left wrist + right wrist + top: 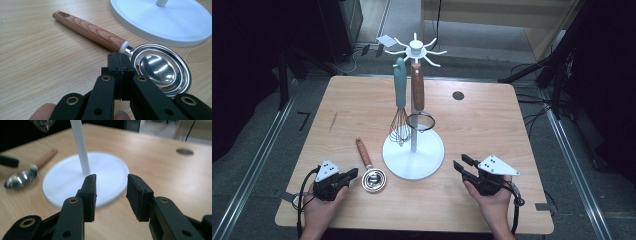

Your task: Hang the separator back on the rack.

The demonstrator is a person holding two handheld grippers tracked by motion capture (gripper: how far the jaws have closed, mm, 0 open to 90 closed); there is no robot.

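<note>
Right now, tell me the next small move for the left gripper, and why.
Probably open the left gripper and ease it onto the wooden-handled steel strainer spoon. Its jaws are shut with nothing between them, just short of the spoon's neck, and the spoon lies flat on the wooden table beside the white rack's round base.

Metal egg separator [374, 178] with wood-grain handle [90, 30], lying flat on the table, bowl up, just beside the white stand base [432, 160].
</note>
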